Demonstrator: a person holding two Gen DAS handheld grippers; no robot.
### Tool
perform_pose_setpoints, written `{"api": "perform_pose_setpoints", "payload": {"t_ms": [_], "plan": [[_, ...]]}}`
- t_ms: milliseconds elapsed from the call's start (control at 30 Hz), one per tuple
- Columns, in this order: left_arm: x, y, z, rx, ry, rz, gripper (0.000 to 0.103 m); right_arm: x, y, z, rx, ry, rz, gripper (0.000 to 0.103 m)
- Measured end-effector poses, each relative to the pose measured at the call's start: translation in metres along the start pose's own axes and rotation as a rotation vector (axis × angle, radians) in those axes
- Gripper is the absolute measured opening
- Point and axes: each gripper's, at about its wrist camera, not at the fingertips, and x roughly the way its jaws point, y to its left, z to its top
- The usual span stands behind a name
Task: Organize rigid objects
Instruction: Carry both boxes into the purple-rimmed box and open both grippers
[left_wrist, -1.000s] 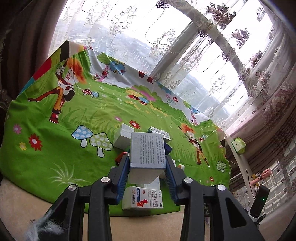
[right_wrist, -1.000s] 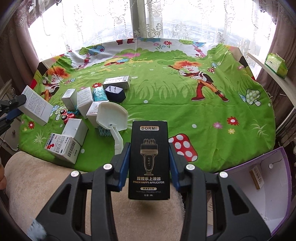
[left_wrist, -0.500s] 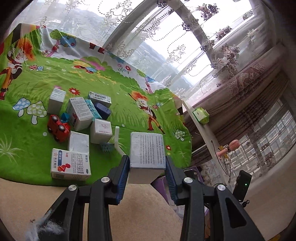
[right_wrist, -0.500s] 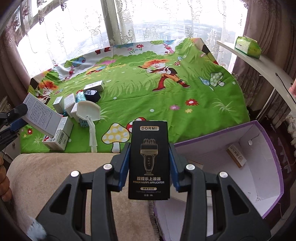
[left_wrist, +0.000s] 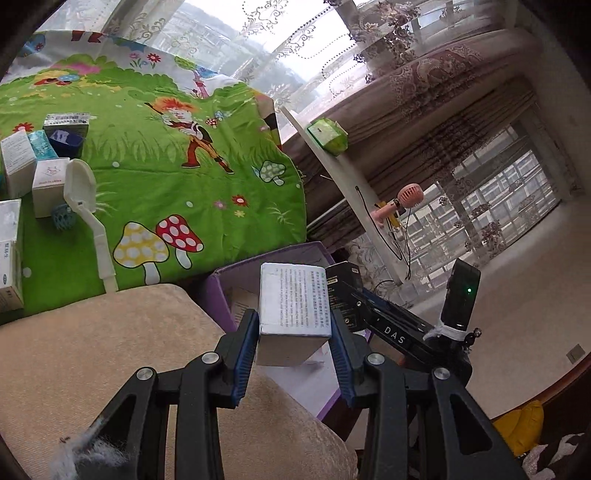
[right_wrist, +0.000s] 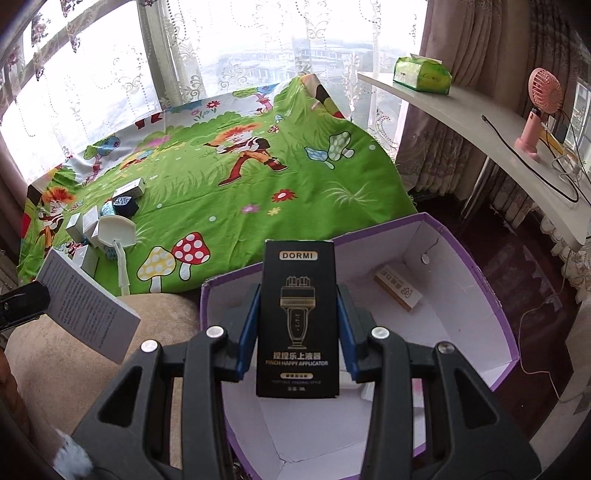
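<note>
Fingers (right_wrist: 297, 321) hide black carton (right_wrist: 298, 317) sides, seemingly.

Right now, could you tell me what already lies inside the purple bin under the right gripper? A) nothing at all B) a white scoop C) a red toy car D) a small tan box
D: the right wrist view shows a small tan box lying on the white floor of the purple bin, near its far wall, while the right gripper holds a black box above the bin.

Pink fan (right_wrist: 543, 99) – green tissue pack (right_wrist: 422, 75), lace curtains (right_wrist: 240, 44)
</note>
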Motion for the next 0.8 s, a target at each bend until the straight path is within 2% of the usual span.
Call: {"api": "perform_pose_setpoints", "payload": {"t_ms": [100, 300, 400, 467, 533, 800], "plan": [[0.015, -0.01, -0.005, 0.032, 0.045, -0.003, 0.039, -0.005, -0.012, -0.004, 0.01, 0.004, -0.021, 0.043], [0.042, -0.027, -0.016, 0.074, 0.156, -0.056, 0.039, -0.011, -0.03, -0.015, 0.023, 0.034, -0.04, 0.043], [0.053, -0.027, -0.02, 0.068, 0.218, -0.071, 0.047, -0.011, -0.034, -0.021, 0.021, 0.061, -0.038, 0.044], [0.052, -0.026, -0.02, 0.06, 0.21, -0.052, 0.054, -0.011, -0.035, -0.024, 0.019, 0.074, -0.031, 0.049], [0.048, -0.023, -0.019, 0.043, 0.199, -0.065, 0.057, -0.013, -0.038, -0.025, 0.029, 0.067, -0.037, 0.066], [0.039, -0.019, -0.015, 0.047, 0.157, -0.014, 0.057, -0.011, -0.037, -0.023, 0.038, 0.068, -0.022, 0.07]]}}
